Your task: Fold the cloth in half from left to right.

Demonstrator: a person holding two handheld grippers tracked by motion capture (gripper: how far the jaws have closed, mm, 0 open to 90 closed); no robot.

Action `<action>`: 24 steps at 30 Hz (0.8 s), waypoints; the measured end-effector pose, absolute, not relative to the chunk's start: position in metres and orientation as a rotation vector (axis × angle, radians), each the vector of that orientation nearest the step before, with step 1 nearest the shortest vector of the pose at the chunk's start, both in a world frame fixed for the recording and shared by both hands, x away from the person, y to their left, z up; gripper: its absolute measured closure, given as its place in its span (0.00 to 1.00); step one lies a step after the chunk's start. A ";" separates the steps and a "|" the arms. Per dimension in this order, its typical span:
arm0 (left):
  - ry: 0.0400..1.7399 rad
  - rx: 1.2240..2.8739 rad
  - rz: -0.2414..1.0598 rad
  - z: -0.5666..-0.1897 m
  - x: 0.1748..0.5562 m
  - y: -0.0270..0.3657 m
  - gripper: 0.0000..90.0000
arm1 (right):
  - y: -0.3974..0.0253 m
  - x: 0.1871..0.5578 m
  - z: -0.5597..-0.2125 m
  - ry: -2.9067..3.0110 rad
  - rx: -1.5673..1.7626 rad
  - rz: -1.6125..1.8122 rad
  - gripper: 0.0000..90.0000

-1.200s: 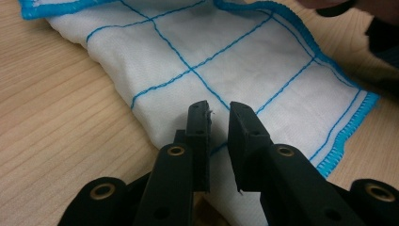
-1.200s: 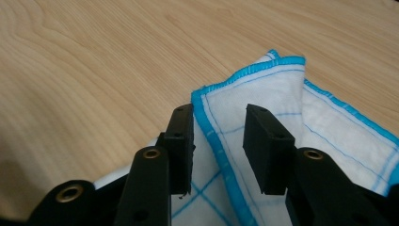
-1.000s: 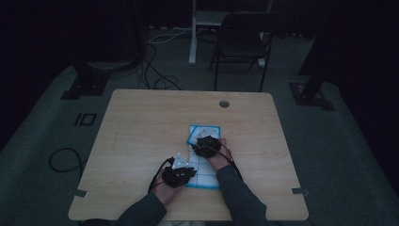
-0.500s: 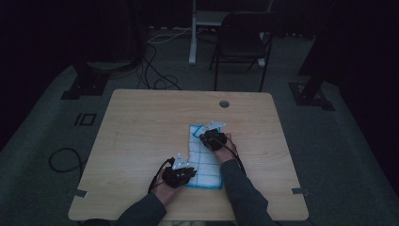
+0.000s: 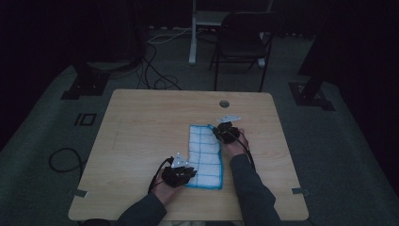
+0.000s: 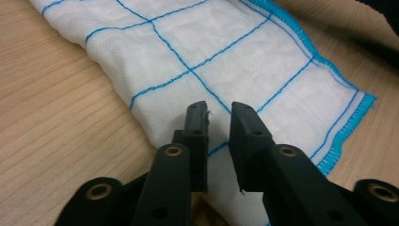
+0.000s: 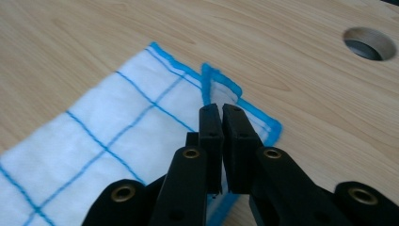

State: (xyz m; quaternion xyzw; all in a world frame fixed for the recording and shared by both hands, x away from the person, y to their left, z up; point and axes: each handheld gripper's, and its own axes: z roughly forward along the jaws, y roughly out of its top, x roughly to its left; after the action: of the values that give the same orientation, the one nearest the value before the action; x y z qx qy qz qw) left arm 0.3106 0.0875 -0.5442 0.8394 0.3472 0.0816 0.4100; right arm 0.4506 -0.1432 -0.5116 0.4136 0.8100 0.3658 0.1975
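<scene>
A white cloth (image 5: 204, 154) with blue grid lines and a blue hem lies stretched lengthwise on the wooden table (image 5: 141, 122). My right gripper (image 5: 227, 132) is at the cloth's far right corner. In the right gripper view its jaws are pressed together at that corner (image 7: 221, 113), shut on the cloth (image 7: 117, 127), and the hem beside them is folded up. My left gripper (image 5: 179, 172) sits at the cloth's near left edge. In the left gripper view it (image 6: 219, 113) hovers over the cloth (image 6: 188, 52) with a small gap between the jaws, open.
A round cable hole (image 5: 224, 103) is in the table just beyond the right gripper. The table's left half is bare wood. A chair (image 5: 242, 44) and floor cables (image 5: 155, 70) lie beyond the far edge.
My right gripper has moved away from me toward the far edge, drawing the cloth out longer. My left gripper has stayed at the near edge.
</scene>
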 end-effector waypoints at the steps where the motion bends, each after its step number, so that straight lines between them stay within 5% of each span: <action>1: 0.877 2.113 0.210 -0.544 0.311 0.087 0.85 | -0.146 0.451 -0.512 2.261 1.170 1.017 0.95; 24: 0.948 2.095 0.351 -0.529 0.368 0.080 0.82 | -0.164 0.449 -0.506 2.212 1.202 1.000 0.86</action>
State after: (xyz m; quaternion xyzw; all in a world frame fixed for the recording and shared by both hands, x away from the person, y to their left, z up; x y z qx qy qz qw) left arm 0.3680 0.0797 -0.5294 0.8269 0.3740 0.1383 0.3964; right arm 0.4488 -0.1639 -0.5065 0.4336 0.7975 0.3605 0.2147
